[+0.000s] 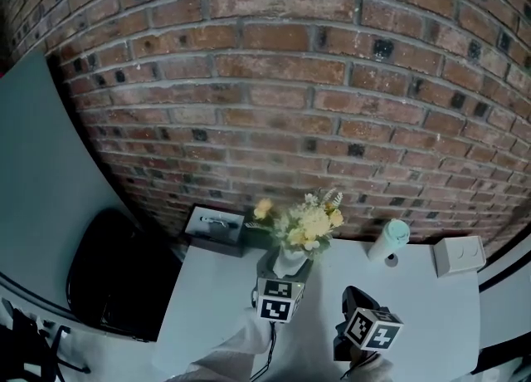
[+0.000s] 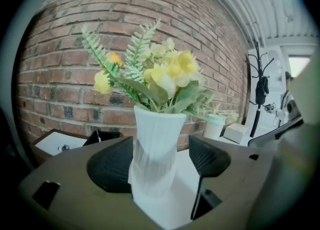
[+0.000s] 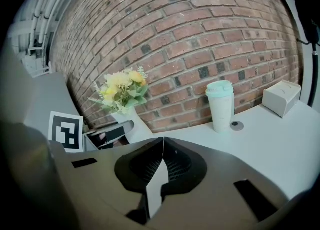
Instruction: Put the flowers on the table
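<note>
A white ribbed vase (image 2: 154, 161) of yellow flowers (image 2: 165, 76) stands on the white table (image 1: 216, 297) near the brick wall. My left gripper (image 2: 160, 146) is open around the vase. Its left pad (image 2: 109, 165) sits against the vase, while a strip of table shows between the vase and the right pad (image 2: 208, 156). In the head view the left gripper (image 1: 280, 281) is just in front of the vase (image 1: 290, 261). My right gripper (image 3: 162, 141) is shut and empty, held over the table to the right of the flowers (image 3: 121, 88); the head view shows this right gripper (image 1: 357, 299).
A pale green lidded cup (image 1: 388, 241) and a white box (image 1: 459, 256) stand at the table's back right. A black tissue box (image 1: 214, 229) sits at the back left. Something black and bulky (image 1: 116, 276) lies left of the table. The brick wall (image 1: 315, 81) runs right behind.
</note>
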A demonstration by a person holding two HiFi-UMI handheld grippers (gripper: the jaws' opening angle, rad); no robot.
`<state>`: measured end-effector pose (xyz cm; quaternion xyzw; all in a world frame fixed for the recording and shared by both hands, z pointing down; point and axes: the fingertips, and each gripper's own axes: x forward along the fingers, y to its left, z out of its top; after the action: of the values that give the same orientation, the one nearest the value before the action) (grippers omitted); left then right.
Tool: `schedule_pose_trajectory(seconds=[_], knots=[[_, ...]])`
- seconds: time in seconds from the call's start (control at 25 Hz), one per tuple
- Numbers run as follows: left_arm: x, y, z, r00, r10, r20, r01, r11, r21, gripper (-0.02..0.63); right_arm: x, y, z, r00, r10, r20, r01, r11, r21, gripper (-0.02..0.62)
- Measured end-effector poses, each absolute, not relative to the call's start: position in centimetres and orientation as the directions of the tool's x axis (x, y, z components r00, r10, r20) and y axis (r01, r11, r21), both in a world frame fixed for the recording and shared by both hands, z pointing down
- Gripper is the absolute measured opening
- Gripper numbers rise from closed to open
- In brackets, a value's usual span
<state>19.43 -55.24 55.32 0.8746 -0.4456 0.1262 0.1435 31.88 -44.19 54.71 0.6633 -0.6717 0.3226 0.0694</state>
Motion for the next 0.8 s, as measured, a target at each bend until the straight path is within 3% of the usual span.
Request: schedule_pose_trajectory(seconds=[0.24, 0.68, 0.76, 0.8], knots=[[18.9, -52.7, 54.7, 0.576, -0.716, 0.395, -0.808, -0.573, 0.140, 0.327, 31.0, -42.9, 53.3, -0.117, -0.861, 0.494, -0.934, -0.074, -0.350, 0.025], [15.8, -46.4, 51.4, 0.614, -0.703, 0.359, -0.784, -0.595, 0.175, 0.320, 28.0, -39.5, 50.9, -0.130, -0.887, 0.443, -0.932, -0.044, -0.361, 0.025], [14.8, -45.3, 51.2, 0.596, -0.715, 0.365, -0.798, -0.579, 0.167, 0.291, 27.2, -38.8, 50.6, -0.134, -0.888, 0.439, -0.932, -0.038, -0.360, 0.025], [14.2, -44.8, 51.1, 0.583, -0.725, 0.367, -0.807, -0.567, 0.162, 0.229, 26.7, -38.5, 50.5, -0.138, -0.889, 0.437, -0.932, -0.033, -0.361, 0.025]])
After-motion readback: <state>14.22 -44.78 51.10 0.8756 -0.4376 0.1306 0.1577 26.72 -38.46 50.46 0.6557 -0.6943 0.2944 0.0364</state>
